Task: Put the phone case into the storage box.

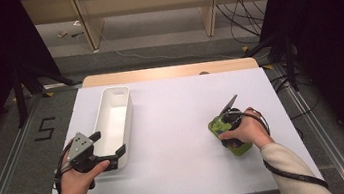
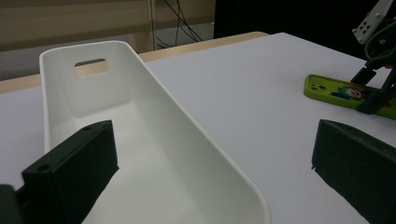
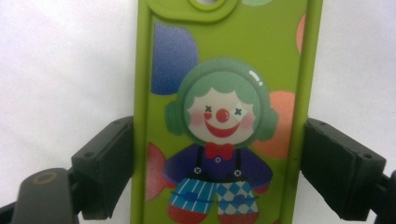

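The left gripper (image 1: pixel 108 148) is hovering with fingers spread wide across the near end wall of the long white plastic bin (image 1: pixel 122 101); on the white bench (image 1: pixel 183 120), the right gripper (image 3: pixel 218 175) is straddling the green clown-printed phone case (image 3: pixel 224 116), fingers flanking both long edges, contact unclear.

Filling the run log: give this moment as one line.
left hand-held gripper: open, straddling bin wall | right hand-held gripper: astride phone case

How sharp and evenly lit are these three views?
High view: table bright, surroundings near black. Left gripper view: white bin fairly crisp, near jaws soft. Right gripper view: green phone case close up, slightly soft; no strong glare.
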### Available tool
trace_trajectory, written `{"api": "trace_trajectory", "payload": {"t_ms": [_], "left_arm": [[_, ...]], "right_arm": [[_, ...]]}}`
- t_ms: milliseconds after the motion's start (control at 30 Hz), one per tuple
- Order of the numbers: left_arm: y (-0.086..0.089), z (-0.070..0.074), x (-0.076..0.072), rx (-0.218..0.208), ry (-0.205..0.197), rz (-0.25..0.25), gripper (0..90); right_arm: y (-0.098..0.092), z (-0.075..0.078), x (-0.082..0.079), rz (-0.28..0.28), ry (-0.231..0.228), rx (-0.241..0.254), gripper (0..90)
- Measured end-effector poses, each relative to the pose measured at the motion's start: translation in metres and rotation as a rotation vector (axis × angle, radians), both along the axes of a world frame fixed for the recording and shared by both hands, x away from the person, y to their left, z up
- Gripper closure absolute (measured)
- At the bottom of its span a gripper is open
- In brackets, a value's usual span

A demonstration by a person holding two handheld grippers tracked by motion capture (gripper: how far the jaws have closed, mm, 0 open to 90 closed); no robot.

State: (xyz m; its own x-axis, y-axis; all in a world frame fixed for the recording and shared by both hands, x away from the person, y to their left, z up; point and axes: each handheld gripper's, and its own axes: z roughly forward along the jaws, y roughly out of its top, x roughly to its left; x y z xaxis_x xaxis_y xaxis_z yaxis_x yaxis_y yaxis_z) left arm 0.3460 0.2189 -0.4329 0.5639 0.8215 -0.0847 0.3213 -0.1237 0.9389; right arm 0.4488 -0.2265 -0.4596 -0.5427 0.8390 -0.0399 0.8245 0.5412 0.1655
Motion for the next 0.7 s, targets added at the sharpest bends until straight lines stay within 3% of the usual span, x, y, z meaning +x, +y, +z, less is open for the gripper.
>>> {"api": "trace_trajectory", "payload": {"t_ms": [300,700], "left_arm": [[0.0,0.0,0.0,0.0,0.0,0.002,0.0],[0.0,0.0,0.0,-0.001,-0.002,0.003,0.0]], "right_arm": [[0.0,0.005,-0.001,-0.005,-0.005,0.015,16.6],[0.002,0.014,-0.004,0.008,-0.048,0.048,16.6]]}}
